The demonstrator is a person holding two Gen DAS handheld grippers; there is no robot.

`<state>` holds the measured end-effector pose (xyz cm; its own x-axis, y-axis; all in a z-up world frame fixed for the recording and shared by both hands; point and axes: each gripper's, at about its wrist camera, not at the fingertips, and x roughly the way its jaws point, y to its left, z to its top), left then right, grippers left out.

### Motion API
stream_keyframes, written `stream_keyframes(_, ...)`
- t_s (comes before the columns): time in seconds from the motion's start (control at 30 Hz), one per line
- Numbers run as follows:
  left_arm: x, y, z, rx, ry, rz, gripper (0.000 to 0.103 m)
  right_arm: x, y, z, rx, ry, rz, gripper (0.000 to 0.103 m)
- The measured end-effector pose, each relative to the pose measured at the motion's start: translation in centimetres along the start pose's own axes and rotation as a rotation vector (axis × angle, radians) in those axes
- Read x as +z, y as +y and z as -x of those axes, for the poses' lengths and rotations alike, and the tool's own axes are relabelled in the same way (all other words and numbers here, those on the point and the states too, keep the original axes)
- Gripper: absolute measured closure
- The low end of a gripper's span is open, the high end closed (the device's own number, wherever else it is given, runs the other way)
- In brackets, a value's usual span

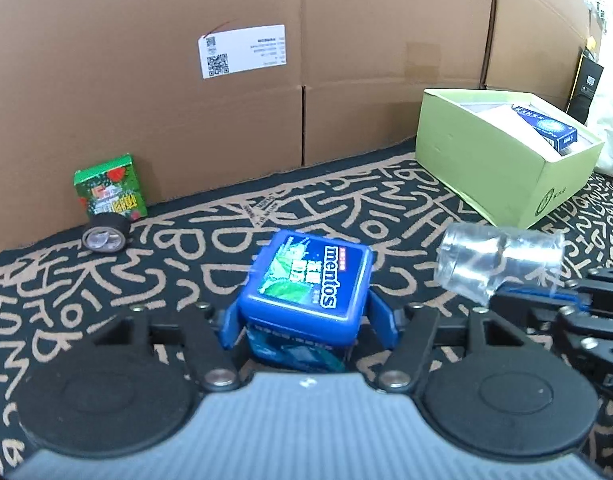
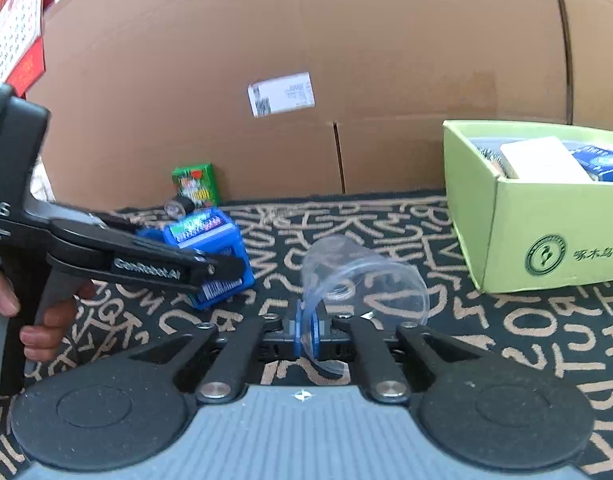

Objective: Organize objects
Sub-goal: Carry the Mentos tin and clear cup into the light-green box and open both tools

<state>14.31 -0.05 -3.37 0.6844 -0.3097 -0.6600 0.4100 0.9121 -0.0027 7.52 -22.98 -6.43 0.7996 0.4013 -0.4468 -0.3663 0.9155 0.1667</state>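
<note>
Left wrist view: the left gripper (image 1: 308,320) clamps its blue pads on the sides of the blue Mentos box (image 1: 306,288), which sits on the patterned black mat (image 1: 226,240); the green open box (image 1: 486,168) stands well apart at the right.

Right wrist view: the right gripper (image 2: 305,330) pinches the rim of a clear plastic cup (image 2: 362,280), tilted on its side above the mat; the green open box lies near at the right.

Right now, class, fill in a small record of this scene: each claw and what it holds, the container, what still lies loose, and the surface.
left claw: closed on the blue Mentos box
right claw: shut on the rim of a clear plastic cup, cup tipped on its side
container: open light-green box, already holding small packages
loose items: green carton and a roll of black tape by the cardboard wall
surface: black mat with tan lettering
</note>
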Motion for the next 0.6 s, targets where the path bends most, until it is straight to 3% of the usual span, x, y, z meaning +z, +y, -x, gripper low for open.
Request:
stream_keyframes(0.13, 1.3, -1.0, 1.2, -0.075, -0.005, 0.037, 0.040, 0.4, -0.4, 2.4, -0.003, -0.061, -0.007, 0.096)
stream_keyframes(0.3, 4.8, -4.4, 3.6, -0.145, -0.110, -0.021, 0.040, 2.2, -2.3, 6.7, -0.055, -0.191, -0.012, 0.096)
stream_keyframes(0.47, 9.3, -8.7, 4.4, -0.249, -0.187, -0.050, 0.040, 4.0, -5.3, 10.2, -0.186, -0.288, 0.007, 0.096)
stream_keyframes(0.6, 12.7, -12.7, 3.3, -0.284, -0.211, -0.080, 0.040, 5.2, -8.4, 11.3, -0.328, -0.314, 0.038, 0.096)
